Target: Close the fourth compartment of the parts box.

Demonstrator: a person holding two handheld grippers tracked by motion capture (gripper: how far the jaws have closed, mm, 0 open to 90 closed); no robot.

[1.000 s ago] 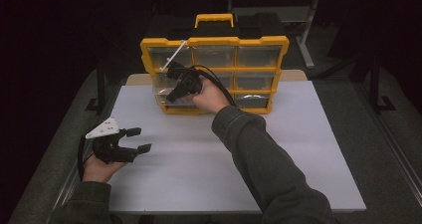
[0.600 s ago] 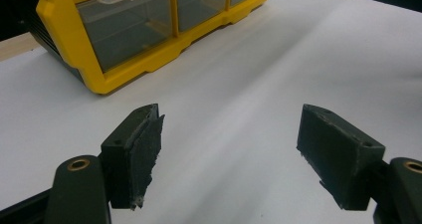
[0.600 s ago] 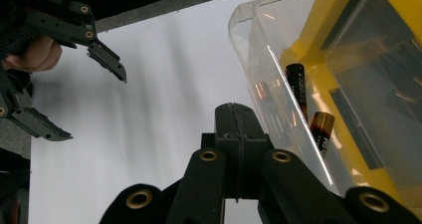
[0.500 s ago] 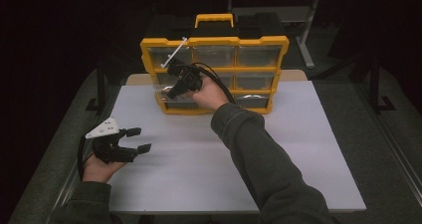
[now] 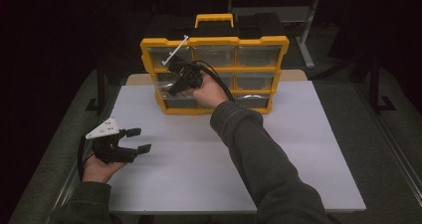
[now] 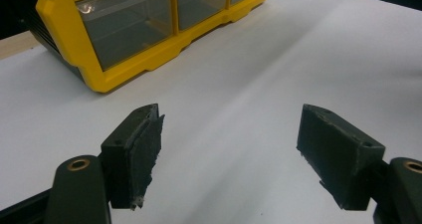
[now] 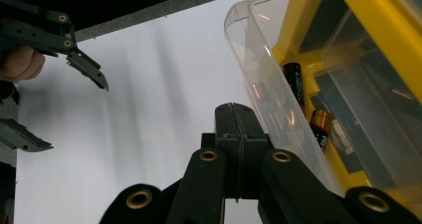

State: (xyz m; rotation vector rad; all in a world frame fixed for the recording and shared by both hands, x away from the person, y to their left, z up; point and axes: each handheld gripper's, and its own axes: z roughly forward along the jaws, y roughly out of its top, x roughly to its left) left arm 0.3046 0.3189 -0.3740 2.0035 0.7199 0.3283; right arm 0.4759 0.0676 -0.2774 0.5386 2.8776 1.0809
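A yellow organiser case [image 5: 214, 74] with clear plastic drawers stands upright at the far side of a white bench [image 5: 298, 154], a yellow handle on its top. The person's right hand reaches forward to the front of the case and holds the right tongs [image 5: 174, 87] against the left part of its middle row. There a clear drawer [image 7: 268, 84] is pulled partway out of the case and tilts away from the yellow frame. In the right gripper view the two black jaws are pressed flat together, just beside the drawer's clear wall; whether any part of the drawer is pinched between them cannot be told. Behind that wall lie two batteries [image 7: 318, 127], one black and one with a copper-coloured end.

The left tongs [image 5: 139, 140] are held low over the near left part of the bench, well apart from the case. Their jaws stand wide open with nothing between them, and in the left gripper view only bare white bench lies in the gap, with the lower left corner of the case beyond.
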